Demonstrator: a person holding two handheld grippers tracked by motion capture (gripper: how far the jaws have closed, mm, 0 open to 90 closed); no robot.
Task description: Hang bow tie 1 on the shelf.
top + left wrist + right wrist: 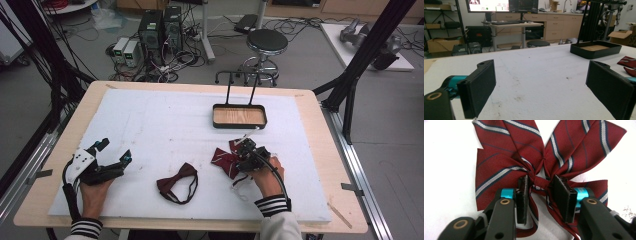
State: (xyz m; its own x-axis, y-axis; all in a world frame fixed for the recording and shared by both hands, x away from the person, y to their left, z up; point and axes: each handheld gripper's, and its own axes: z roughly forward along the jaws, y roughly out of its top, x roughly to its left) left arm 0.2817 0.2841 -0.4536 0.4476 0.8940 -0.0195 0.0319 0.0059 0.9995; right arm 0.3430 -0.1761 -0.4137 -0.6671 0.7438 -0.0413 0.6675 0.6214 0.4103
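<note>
Two bow ties on the white table cover [150,120]: a striped red bow tie [524,152] under the right gripper [539,186], a plain dark bow tie [176,184] nearer the front edge, between the hands. Right jaws down on either side of the striped tie's centre knot, narrowed around it, pads just beside or touching the knot; cannot tell which. Left gripper [541,82] low over bare cover at the left, jaws wide apart, nothing between. Black tray [239,117] just beyond the striped tie.

Grey floor, a round stool [267,42], wooden cabinets [554,25], perhaps monitors [504,5].
</note>
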